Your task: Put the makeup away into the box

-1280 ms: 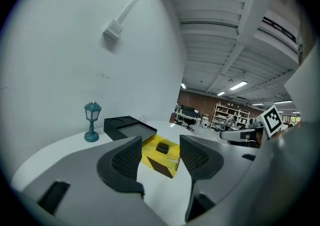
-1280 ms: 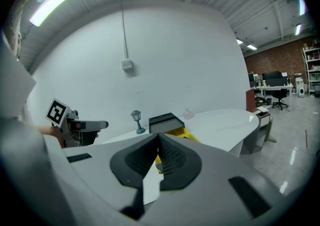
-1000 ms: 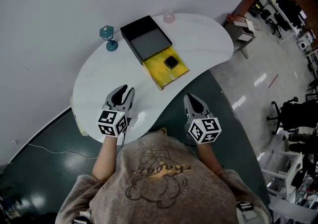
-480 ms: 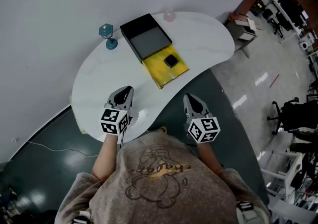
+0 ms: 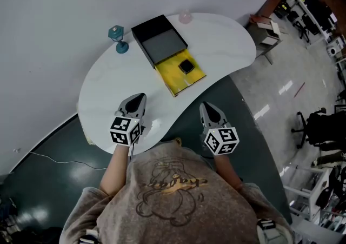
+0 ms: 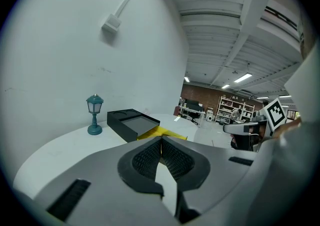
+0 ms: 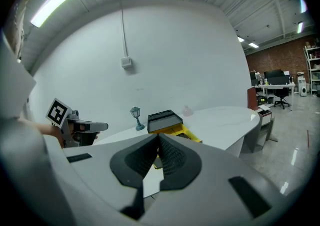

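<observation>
Left gripper (image 5: 137, 99), lower left: jaws together, empty. Right gripper (image 5: 208, 107), lower centre: jaws together, empty. Makeup (image 5: 186, 66) on yellow tray (image 5: 174, 78), centre; box (image 5: 159, 41) just above it.

Black square makeup compact (image 5: 186, 66), open black box (image 5: 158, 41)
Compact lies flat on a yellow panel (image 5: 175, 81) touching the box's near end

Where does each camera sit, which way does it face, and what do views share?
Head view: on the person's head, facing steeply down at the table; forearms, sweatshirt, left gripper and right gripper show.
Left gripper view: on that gripper, looking along its shut jaws toward lamp and black box.
Right gripper view: same, along its own shut jaws.
Shared: lamp and black box appear in all three.
</observation>
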Demonstrator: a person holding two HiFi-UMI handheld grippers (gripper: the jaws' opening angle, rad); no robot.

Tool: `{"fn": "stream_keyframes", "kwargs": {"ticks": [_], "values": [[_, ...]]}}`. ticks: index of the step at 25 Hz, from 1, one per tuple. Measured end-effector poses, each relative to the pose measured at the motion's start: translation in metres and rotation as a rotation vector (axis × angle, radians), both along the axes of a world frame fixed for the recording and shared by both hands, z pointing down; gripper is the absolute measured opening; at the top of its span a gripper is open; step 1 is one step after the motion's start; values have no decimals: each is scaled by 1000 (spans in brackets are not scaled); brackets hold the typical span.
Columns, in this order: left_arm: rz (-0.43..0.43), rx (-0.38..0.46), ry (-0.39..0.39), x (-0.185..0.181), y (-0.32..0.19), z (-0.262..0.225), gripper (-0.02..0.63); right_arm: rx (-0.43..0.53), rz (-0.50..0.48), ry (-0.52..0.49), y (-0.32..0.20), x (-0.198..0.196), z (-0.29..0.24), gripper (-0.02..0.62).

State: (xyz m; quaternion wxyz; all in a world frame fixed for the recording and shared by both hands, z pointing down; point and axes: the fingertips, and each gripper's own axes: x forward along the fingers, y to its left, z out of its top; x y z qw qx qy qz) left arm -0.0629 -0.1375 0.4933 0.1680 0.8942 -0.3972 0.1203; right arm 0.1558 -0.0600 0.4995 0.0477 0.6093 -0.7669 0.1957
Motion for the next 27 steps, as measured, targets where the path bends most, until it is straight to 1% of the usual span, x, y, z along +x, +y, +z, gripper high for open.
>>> {"fn": "stream_keyframes", "kwargs": {"ticks": [10,21,27], "values": [[-3,-7,39,2,2,-9,22,3,-5,-1,0,-2,-3,3],[4,-23,45,2,10,-11,23,6,-7,2,5,-2,-5,3],[7,-31,37,1,12,-10,23,13,-20,6,2,-4,-9,3]]}}
